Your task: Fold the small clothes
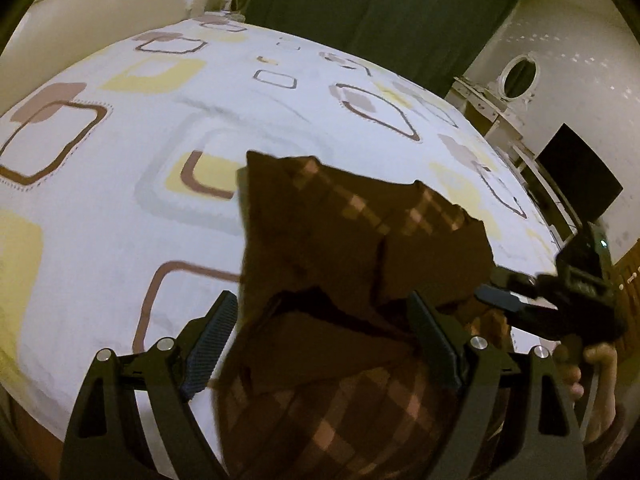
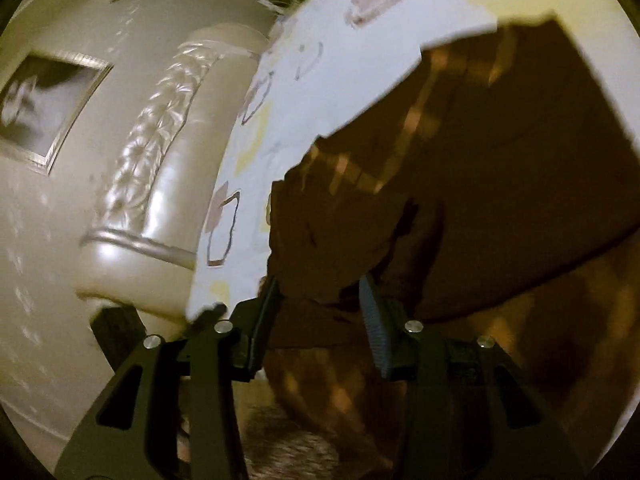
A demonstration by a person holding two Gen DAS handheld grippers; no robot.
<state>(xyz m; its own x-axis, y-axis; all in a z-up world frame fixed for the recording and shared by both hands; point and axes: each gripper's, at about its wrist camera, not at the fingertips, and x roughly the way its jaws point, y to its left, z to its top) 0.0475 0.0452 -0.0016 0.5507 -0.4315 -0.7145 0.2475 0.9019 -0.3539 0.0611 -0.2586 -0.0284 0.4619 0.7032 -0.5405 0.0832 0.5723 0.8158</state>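
Brown checked cloth (image 1: 360, 240) lies near us on the patterned bed sheet (image 1: 120, 200), already doubled in layers, so we judge the folding partly done. Our left gripper (image 1: 324, 344) stands wide around it, not pressing. Whether our right gripper (image 2: 320, 316), half closed, really pinches the flap, we cannot tell. Far and left, the sheet offers free room; its right edge is close.

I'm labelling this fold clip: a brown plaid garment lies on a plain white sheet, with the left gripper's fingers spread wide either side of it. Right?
Not quite: the sheet isn't plain. The left wrist view shows it printed with brown and yellow rounded squares. The rest holds: the brown plaid garment lies on it, and the left gripper has its fingers spread wide either side.
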